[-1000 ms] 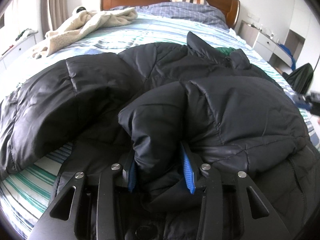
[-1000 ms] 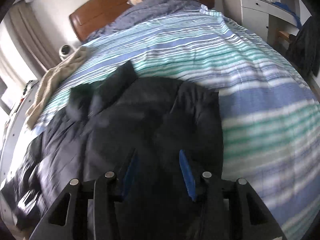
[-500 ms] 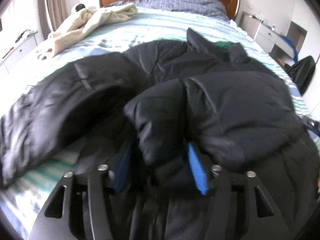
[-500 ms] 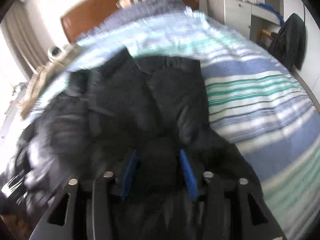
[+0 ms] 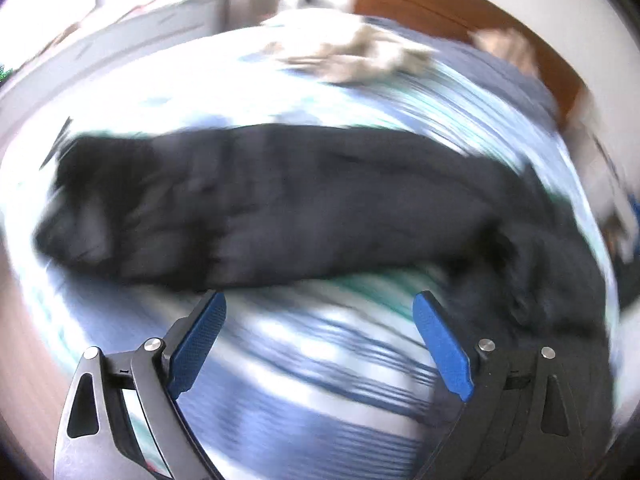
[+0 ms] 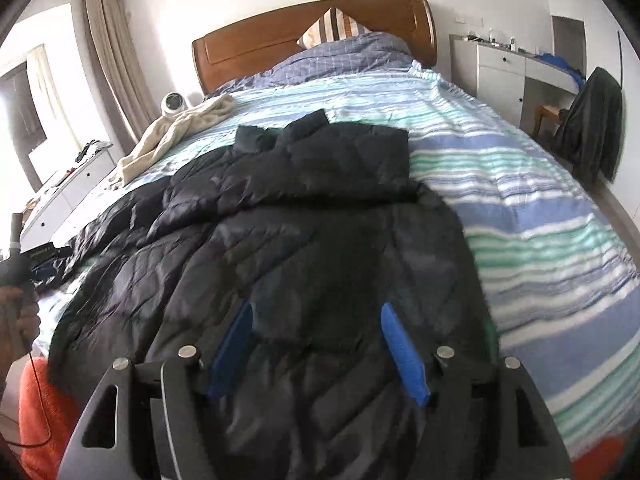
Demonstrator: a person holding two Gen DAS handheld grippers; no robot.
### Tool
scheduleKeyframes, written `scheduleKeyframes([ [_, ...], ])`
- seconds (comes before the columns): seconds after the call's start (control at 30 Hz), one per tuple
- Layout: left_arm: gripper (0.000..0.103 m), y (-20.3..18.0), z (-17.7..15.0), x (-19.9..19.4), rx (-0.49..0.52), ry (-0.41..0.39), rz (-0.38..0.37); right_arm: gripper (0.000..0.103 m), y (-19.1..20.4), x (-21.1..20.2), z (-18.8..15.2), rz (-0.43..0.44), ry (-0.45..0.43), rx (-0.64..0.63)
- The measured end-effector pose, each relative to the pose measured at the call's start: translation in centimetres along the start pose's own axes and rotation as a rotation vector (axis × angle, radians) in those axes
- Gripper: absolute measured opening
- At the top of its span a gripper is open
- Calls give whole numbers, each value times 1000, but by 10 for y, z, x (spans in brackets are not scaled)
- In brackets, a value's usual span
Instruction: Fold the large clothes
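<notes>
The bed (image 6: 520,184), under a blue, green and white striped cover, fills the room up to its wooden headboard (image 6: 256,42). A black puffer jacket (image 6: 304,208) lies spread over the bed's near half, toward the left edge, its collar pointing at the headboard and one sleeve folded across the chest; in the blurred left wrist view the other sleeve stretches out over the stripes toward the left edge. A beige towel (image 6: 176,132) lies crumpled along the left edge near the headboard. A striped pillow (image 6: 334,30) leans against the headboard. The right gripper (image 6: 316,320) stands moderately wide with a bulge of jacket fabric between its blue pads. The left gripper (image 5: 318,312) is spread wide over the bare cover, holding nothing.
</notes>
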State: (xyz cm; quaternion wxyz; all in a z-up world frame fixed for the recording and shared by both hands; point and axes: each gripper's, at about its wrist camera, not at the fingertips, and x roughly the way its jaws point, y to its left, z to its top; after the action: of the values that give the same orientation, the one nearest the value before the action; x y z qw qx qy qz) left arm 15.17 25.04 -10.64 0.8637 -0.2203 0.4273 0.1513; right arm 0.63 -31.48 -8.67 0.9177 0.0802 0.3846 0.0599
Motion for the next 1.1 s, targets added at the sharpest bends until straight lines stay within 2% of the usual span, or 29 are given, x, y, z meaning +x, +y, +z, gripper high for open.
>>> scheduleKeyframes([
  [0.1,95,53,10,0,-188,-15,20,69,14,-3,-6,21,1,-23],
  [0.17,95,82,12,9,-299,4,37,69,24,-2,-7,39,4,-44],
  [0.3,94,113,21,25,-435,-22,36,69,45,-1,-6,85,7,-76],
  [0.37,81,113,34,28,-447,-64,67,69,54,-2,-6,109,5,-88],
  [0.4,54,111,38,31,-441,-69,79,69,56,-3,-6,116,4,-94],
  [0.43,18,110,44,34,-425,-68,109,69,58,-4,-7,122,1,-100],
  [0.5,9,105,53,36,-404,-79,122,69,58,-7,-9,121,-4,-101],
  [0.57,7,94,66,27,-378,-106,125,69,54,-8,-11,121,3,-82],
  [0.63,7,66,86,5,-279,-174,123,69,48,-11,-12,125,3,-58],
  [0.7,7,23,107,-23,-156,-246,92,69,41,-14,-13,123,-10,-42],
  [0.77,7,-41,129,-57,-2,-331,37,69,38,-15,-13,121,-19,-32],
  [0.83,7,-92,137,-82,111,-382,-24,69,33,-15,-13,120,-26,-11],
  [0.87,7,-133,138,-98,193,-415,-73,69,31,-16,-13,123,-31,1],
  [1.0,7,-245,114,-134,416,-477,-230,69,23,-22,-17,122,-49,28],
  [1.1,7,-329,72,-140,592,-484,-345,69,15,-27,-21,108,-62,42],
])
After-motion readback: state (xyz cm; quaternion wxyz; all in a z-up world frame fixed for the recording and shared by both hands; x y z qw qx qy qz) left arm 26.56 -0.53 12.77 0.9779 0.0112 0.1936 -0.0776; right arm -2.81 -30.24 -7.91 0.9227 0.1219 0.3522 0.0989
